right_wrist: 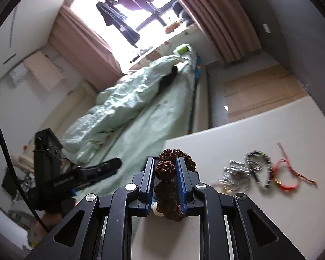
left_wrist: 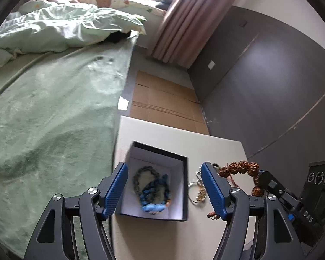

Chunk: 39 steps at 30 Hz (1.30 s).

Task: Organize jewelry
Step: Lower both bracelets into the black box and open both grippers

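A black box with a white lining [left_wrist: 179, 195] stands on the white table [left_wrist: 205, 145]. Inside it lie a dark bead bracelet [left_wrist: 144, 172] and a blue bead bracelet [left_wrist: 156, 201]. My left gripper [left_wrist: 164, 171] hovers open above the box with nothing between its fingers. To its right, my right gripper [right_wrist: 164, 162] is shut on a brown rough-seed bracelet [right_wrist: 165, 169], lifted off the table; the same brown bracelet [left_wrist: 240, 169] shows in the left wrist view. On the table lie silver and gold chains [left_wrist: 196, 191], a dark beaded bracelet [right_wrist: 260, 169] and a red cord bracelet [right_wrist: 288, 177].
A bed with a green cover [left_wrist: 54, 108] borders the table on the left. Cardboard sheets [left_wrist: 162, 99] cover the floor beyond the table, with a grey wall [left_wrist: 260, 82] and pink curtains [left_wrist: 179, 28] behind. A dark device with round dials [left_wrist: 320, 176] sits at the right.
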Motion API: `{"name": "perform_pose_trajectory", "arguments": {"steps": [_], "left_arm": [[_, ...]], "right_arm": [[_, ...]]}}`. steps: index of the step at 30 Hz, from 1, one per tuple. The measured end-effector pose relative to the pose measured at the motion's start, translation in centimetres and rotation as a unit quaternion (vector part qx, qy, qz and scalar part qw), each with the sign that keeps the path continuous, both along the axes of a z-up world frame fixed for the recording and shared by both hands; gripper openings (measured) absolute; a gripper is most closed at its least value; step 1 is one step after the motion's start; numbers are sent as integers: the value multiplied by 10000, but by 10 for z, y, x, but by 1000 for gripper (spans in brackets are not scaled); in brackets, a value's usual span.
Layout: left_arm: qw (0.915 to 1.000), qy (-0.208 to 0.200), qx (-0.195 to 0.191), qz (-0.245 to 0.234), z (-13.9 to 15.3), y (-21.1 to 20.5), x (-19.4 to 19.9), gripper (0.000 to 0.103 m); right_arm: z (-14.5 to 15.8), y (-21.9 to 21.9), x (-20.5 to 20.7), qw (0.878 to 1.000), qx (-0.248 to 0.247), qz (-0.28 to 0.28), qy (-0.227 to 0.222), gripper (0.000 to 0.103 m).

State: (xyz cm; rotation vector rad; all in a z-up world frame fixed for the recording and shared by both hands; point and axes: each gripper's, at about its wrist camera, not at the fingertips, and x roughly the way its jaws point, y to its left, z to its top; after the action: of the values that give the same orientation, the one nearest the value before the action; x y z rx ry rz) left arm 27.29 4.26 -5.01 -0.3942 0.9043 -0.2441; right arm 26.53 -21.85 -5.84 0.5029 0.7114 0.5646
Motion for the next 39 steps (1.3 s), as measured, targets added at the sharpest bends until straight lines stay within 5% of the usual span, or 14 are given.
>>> {"name": "perform_pose_trajectory", "arguments": {"steps": [15,16,19,24,26,28,39], "left_arm": [[9990,92,-216,378,-2,39,0,71],[9990,107,-228,375,-2,40,1,71],[9990,135,-238,353,-4,38,3,71],[9995,261,-61,148,-12,18,7,71],[9996,269,23,33,-14,6,7,71],[9996,252,84,-41,-14,-3,6,71],[9983,67,329,-477,-16,-45,3,82]], "right_arm": [[-15,74,22,9983,293,479,182,22],[-16,76,24,9979,330,519,212,25],[-20,79,26,9987,92,379,340,60],[-22,56,19,9988,-105,-57,484,64],[-21,46,14,9985,-101,-124,524,81],[-19,38,11,9983,-166,-216,512,86],[-17,-13,4,9944,-629,-497,694,98]]}}
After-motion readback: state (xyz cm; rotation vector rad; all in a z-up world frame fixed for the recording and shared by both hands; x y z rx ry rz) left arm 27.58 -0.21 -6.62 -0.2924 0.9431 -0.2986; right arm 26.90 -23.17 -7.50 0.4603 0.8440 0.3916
